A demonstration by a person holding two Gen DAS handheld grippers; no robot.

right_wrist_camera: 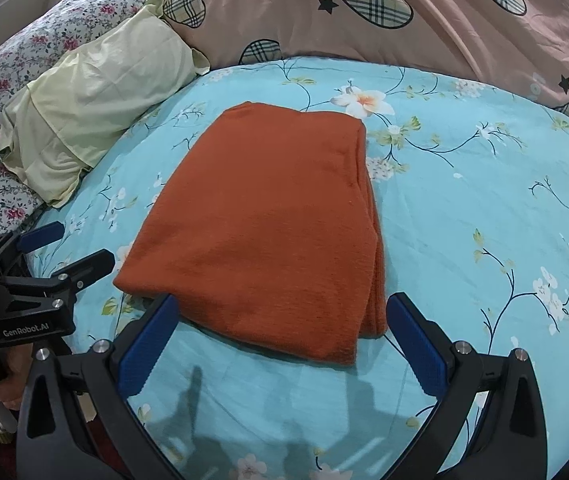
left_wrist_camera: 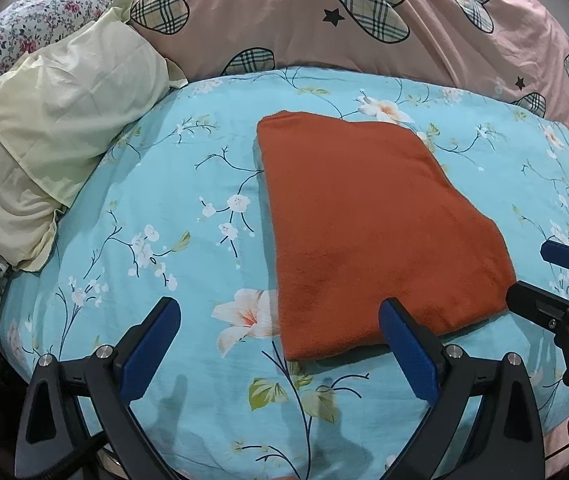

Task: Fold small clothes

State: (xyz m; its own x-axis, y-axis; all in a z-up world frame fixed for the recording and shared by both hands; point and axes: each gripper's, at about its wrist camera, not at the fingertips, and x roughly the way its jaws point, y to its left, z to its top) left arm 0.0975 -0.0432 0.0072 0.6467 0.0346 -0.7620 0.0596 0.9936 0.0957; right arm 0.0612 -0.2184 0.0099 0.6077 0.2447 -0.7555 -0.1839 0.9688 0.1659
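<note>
An orange cloth point(left_wrist_camera: 368, 232) lies folded into a flat stack on the blue floral bed sheet point(left_wrist_camera: 156, 184); it also shows in the right wrist view point(right_wrist_camera: 268, 224). My left gripper point(left_wrist_camera: 280, 344) is open and empty, just in front of the cloth's near left corner. My right gripper point(right_wrist_camera: 284, 336) is open and empty, its fingers either side of the cloth's near edge, hovering just before it. The right gripper shows at the right edge of the left wrist view point(left_wrist_camera: 556, 280), and the left gripper at the left edge of the right wrist view point(right_wrist_camera: 64, 248).
A pale yellow pillow point(left_wrist_camera: 56, 136) lies at the left. A pink quilt with plaid hearts point(left_wrist_camera: 324, 16) is bunched along the back. A floral blanket point(right_wrist_camera: 24, 64) lies at the far left.
</note>
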